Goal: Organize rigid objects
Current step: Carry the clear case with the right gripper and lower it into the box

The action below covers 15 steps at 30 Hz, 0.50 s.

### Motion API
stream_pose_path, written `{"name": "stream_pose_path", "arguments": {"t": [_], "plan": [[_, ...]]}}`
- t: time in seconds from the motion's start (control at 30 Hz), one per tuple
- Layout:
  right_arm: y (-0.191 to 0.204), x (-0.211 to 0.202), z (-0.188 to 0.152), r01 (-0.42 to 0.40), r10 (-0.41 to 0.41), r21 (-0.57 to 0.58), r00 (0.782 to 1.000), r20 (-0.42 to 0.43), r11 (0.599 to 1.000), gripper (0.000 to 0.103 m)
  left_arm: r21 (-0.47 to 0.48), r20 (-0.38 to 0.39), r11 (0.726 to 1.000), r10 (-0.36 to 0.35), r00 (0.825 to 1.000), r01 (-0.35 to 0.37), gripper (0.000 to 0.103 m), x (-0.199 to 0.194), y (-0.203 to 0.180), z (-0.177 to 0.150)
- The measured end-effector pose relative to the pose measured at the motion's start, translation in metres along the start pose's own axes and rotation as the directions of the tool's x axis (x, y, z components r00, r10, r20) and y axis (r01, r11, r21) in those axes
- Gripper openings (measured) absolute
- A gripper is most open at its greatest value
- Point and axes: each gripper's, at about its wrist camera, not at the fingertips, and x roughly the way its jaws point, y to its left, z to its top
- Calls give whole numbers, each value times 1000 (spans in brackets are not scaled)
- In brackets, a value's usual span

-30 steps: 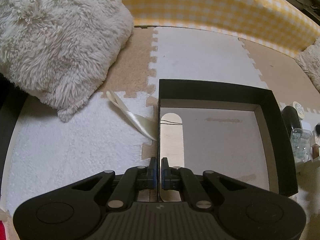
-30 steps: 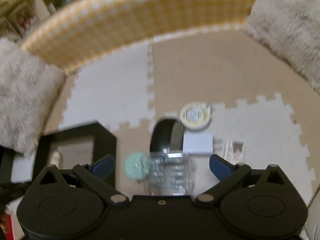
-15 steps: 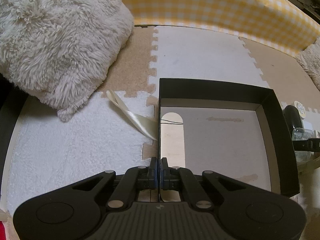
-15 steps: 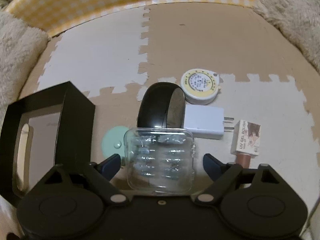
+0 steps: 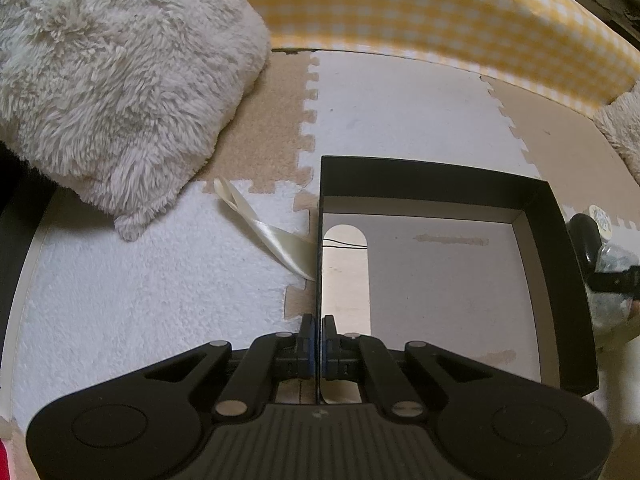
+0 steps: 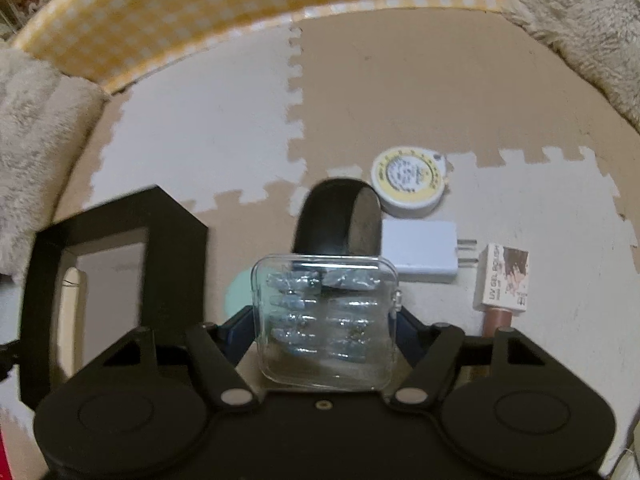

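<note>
My left gripper [image 5: 318, 326] is shut on the near left wall of an open black box [image 5: 556, 280] with a grey floor. The box also shows at the left of the right wrist view [image 6: 172, 240]. My right gripper [image 6: 324, 320] is shut on a clear plastic case [image 6: 326, 316] holding small silvery pieces, raised a little off the mat. Beyond it lie a black curved case [image 6: 336, 216], a white charger plug [image 6: 420, 246], a round yellow-rimmed tin [image 6: 408, 178], a gel polish bottle with box [image 6: 504, 280] and a mint green disc [image 6: 238, 294].
A cream ribbon [image 5: 272, 236] lies left of the box. Fluffy cushions sit at the far left [image 5: 112, 80] and at the right [image 6: 588, 24]. A yellow checked wall [image 6: 200, 12] bounds the foam mat [image 6: 400, 92] at the back.
My right gripper has closed its fingers onto the clear plastic case and lifted it slightly. My left gripper has stayed shut on the box wall without moving.
</note>
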Motion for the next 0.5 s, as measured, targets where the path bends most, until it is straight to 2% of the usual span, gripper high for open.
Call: {"name": "stream_pose_path", "arguments": {"t": [0.17,0.3,0.37,0.5], "plan": [[8,-32,2,-79,77,10,993,91,997,73,2,0,1000,2,1000,-2,2,0,0,0],[21,-60,1,-203,199,12,969,149,979,73,3,1,1000,2,1000,-2,2,0,-1,0],[31,-67,-2,-257,254,6,955,152,966,73,4,0,1000,3,1000,-3,2,0,-1,0],[58,-67,-12,-358,356,0,929,103,934,73,3,1,1000,3,1000,-3,2,0,-1,0]]}}
